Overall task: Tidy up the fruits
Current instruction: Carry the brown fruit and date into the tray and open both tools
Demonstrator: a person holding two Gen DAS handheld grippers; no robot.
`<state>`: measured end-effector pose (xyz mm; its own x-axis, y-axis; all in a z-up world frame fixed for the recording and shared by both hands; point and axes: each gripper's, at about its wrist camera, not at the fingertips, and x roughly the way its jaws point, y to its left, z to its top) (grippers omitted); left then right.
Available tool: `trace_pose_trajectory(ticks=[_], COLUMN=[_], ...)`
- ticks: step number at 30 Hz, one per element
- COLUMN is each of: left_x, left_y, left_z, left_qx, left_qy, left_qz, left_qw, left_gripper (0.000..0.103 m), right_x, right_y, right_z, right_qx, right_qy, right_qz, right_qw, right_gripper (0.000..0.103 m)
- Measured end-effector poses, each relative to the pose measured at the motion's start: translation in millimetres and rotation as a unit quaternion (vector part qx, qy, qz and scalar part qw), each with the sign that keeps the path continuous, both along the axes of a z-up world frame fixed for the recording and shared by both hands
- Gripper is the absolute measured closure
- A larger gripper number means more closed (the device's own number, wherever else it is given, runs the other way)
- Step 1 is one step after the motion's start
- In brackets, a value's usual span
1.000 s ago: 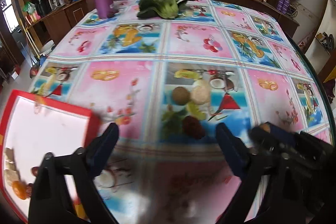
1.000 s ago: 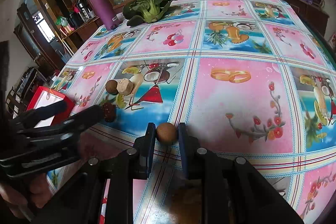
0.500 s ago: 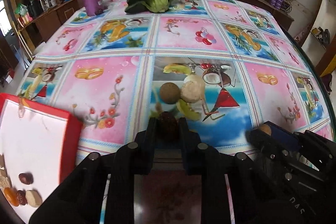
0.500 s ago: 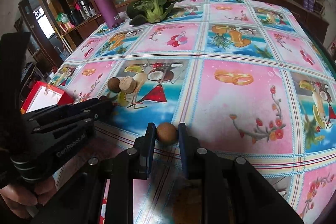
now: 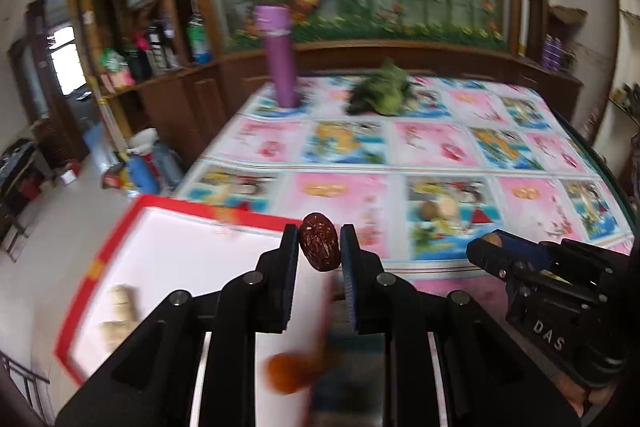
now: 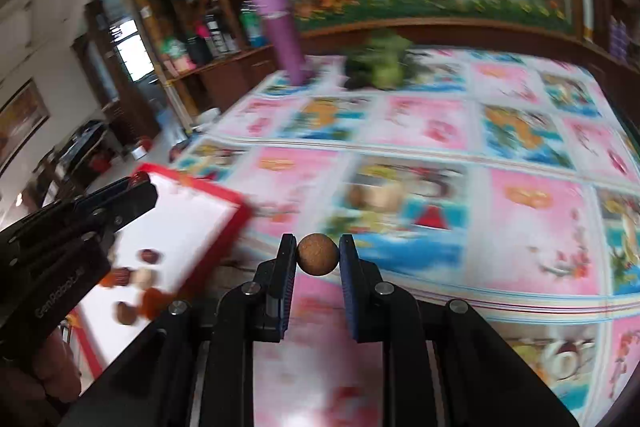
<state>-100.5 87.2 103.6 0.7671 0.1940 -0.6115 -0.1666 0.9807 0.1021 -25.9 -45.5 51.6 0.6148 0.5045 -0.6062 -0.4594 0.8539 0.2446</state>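
Observation:
My left gripper is shut on a dark red wrinkled date, held above the near right part of the red-rimmed white tray. My right gripper is shut on a round brown longan, raised over the table's front edge just right of the tray. The tray holds several small fruits and pale pieces. Two round fruits still lie on the patterned tablecloth. The right gripper also shows in the left wrist view, low on the right.
A purple bottle and a bunch of green leafy vegetables stand at the table's far side. Wooden cabinets and shelves run behind and to the left. Both views are motion-blurred.
My left gripper closed on the date, lifted it off the cloth and swung left over the tray. The right gripper rose and moved left with the longan.

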Motion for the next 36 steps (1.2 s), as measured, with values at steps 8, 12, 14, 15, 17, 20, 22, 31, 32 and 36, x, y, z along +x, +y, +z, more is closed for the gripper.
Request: trace_pose_trajectory(ticks=[8, 12, 14, 15, 17, 20, 22, 31, 32, 36], left_x=[-45.5, -57.5, -62.9, -65.1, -69.8, -73.7, -75.4, -77.8, -77.6, -74.7], left_y=[73.2, 98.1, 108.9, 113.6, 120.4, 128.9, 133.6, 149.1, 149.5, 151.9], left_z=[7.8, 1.2, -2.6, -4.2, -7.1, -11.2, -15.1, -28.6, -29.9, -35.7], left_qx=[-0.008, -0.012, -0.019, -0.02, -0.02, -0.022, -0.019, -0.019, -0.018, -0.018], left_qy=[-0.026, -0.025, -0.023, -0.022, -0.02, -0.016, -0.013, 0.003, 0.005, 0.014], left_qz=[0.073, 0.096, 0.107, 0.111, 0.117, 0.122, 0.126, 0.135, 0.135, 0.137], left_qw=[0.997, 0.995, 0.9938, 0.9934, 0.9927, 0.9922, 0.9917, 0.9906, 0.9906, 0.9904], left_gripper=[0.08, 0.08, 0.08, 0.08, 0.08, 0.08, 0.08, 0.08, 0.08, 0.08], right_x=[-38.6, -54.2, -61.3, -64.1, -68.8, -75.0, -76.6, -80.6, -80.6, -76.6], right_y=[88.3, 118.1, 130.8, 136.2, 144.3, 156.2, 162.3, 174.7, 175.5, 177.9], right_z=[21.9, 18.0, 15.4, 14.5, 12.4, 8.6, 5.6, -3.3, -3.8, -9.9], right_qx=[-0.015, -0.027, -0.035, -0.038, -0.044, -0.056, -0.061, -0.074, -0.075, -0.079], right_qy=[-0.033, -0.034, -0.034, -0.035, -0.034, -0.032, -0.028, -0.017, -0.016, -0.004], right_qz=[0.073, 0.095, 0.106, 0.109, 0.115, 0.123, 0.123, 0.121, 0.121, 0.117], right_qw=[0.997, 0.994, 0.993, 0.993, 0.992, 0.99, 0.99, 0.99, 0.99, 0.99], right_gripper=[0.083, 0.083, 0.083, 0.083, 0.083, 0.083, 0.083, 0.083, 0.083, 0.083])
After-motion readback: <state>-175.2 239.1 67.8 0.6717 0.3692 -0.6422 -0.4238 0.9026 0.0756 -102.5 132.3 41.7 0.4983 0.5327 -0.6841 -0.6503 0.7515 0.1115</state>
